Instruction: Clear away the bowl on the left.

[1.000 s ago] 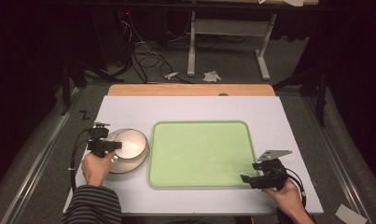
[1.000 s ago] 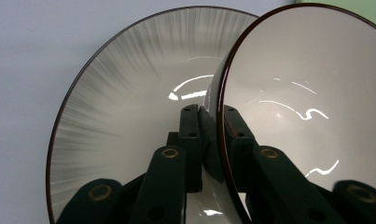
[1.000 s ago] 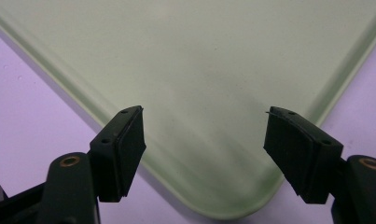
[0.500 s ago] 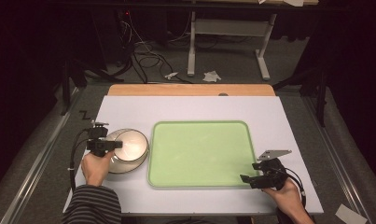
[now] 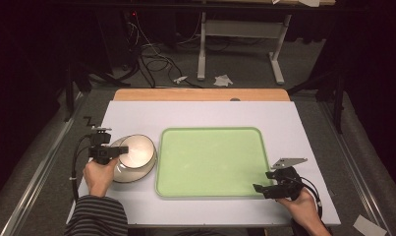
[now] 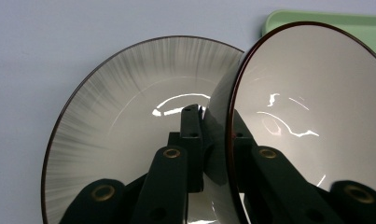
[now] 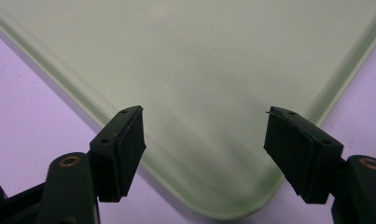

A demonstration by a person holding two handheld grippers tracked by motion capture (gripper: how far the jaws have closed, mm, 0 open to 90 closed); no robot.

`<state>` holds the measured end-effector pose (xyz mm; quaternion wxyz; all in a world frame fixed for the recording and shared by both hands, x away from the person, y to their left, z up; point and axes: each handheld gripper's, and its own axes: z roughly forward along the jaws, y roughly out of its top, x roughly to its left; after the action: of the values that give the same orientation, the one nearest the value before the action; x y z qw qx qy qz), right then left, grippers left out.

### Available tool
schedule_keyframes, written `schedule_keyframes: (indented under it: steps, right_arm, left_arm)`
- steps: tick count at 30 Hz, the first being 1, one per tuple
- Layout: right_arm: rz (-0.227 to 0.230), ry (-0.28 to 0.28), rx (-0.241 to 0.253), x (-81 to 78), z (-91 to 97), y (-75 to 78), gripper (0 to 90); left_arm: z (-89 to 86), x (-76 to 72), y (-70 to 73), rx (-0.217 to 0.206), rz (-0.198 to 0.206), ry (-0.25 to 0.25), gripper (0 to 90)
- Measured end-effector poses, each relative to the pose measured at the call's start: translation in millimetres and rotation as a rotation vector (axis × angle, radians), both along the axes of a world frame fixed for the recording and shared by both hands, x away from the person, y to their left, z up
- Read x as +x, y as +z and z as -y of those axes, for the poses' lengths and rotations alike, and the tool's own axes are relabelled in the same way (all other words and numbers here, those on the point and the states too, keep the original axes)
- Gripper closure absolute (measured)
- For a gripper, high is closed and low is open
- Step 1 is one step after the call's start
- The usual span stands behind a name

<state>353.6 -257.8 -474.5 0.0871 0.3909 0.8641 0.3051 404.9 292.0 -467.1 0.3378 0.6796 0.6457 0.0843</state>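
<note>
Left gripper (image 5: 118, 151) fingers clamped on bowl (image 5: 136, 150) rim, tilting it off plate (image 5: 131, 173), 9 o'clock of tray (image 5: 210, 189); right gripper (image 5: 264, 181) fingers open, empty, at tray's 5 o'clock corner, likely waiting

Bright-lit table (image 5: 136, 118), dark surroundings, perhaps slightly soft focus.

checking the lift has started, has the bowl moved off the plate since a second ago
Cannot tell. In the high view the bowl sits about as far from the green tray's left rim as before. The left gripper is clamped on its wall, over the plate.
</note>
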Motion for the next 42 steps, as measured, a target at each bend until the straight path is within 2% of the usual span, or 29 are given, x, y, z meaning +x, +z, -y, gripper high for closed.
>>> schedule_keyframes:
  steps: [2, 4, 9, 13, 16, 17, 23, 26, 30, 34, 42]
  right_arm:
    - [-0.011, -0.008, -0.002, -0.6, -1.3, 0.3, 30.1]
    - [0.001, 0.001, -0.002, 0.0, -0.4, 0.3, 30.1]
    - [-0.003, -0.005, 0.000, 0.3, -0.1, -0.1, 30.1]
    - [-0.010, -0.010, -0.007, -0.2, -1.2, 0.2, 30.2]
    - [0.004, -0.004, -0.008, 0.0, -0.9, 0.2, 30.2]
    - [-0.005, -0.008, -0.010, 0.0, -0.8, 0.1, 30.2]
    - [-0.007, -0.006, -0.007, -0.1, -0.7, 0.1, 30.2]
    - [0.002, -0.004, -0.006, -0.1, -0.6, 0.2, 30.2]
    - [-0.005, -0.011, -0.006, 0.6, -0.4, -0.6, 30.2]
    - [-0.010, -0.006, -0.009, -0.2, -1.0, 0.1, 30.2]
    - [-0.008, -0.013, -0.009, 0.8, -0.8, -0.8, 30.1]
  left_arm:
    - [1.3, -1.6, 2.9, -0.002, 0.013, -0.005, 82.1]
    - [1.4, -2.1, 4.2, -0.005, 0.018, -0.007, 82.2]
    - [3.6, -3.9, 12.0, -0.018, 0.050, -0.020, 82.2]
    - [6.2, -6.1, 18.1, -0.007, 0.073, -0.028, 82.1]
    - [8.0, -8.3, 22.6, -0.021, 0.088, -0.035, 82.1]
    - [9.7, -8.6, 24.3, -0.022, 0.092, -0.043, 82.2]
    - [17.4, -7.9, 26.8, -0.015, 0.093, -0.070, 82.1]
    - [20.4, -9.6, 30.2, -0.023, 0.103, -0.083, 82.1]
    - [25.5, -10.5, 37.1, -0.034, 0.125, -0.108, 82.2]
    - [33.6, -10.1, 41.2, -0.039, 0.129, -0.137, 82.1]
    - [34.6, -11.6, 47.4, -0.066, 0.144, -0.154, 82.2]
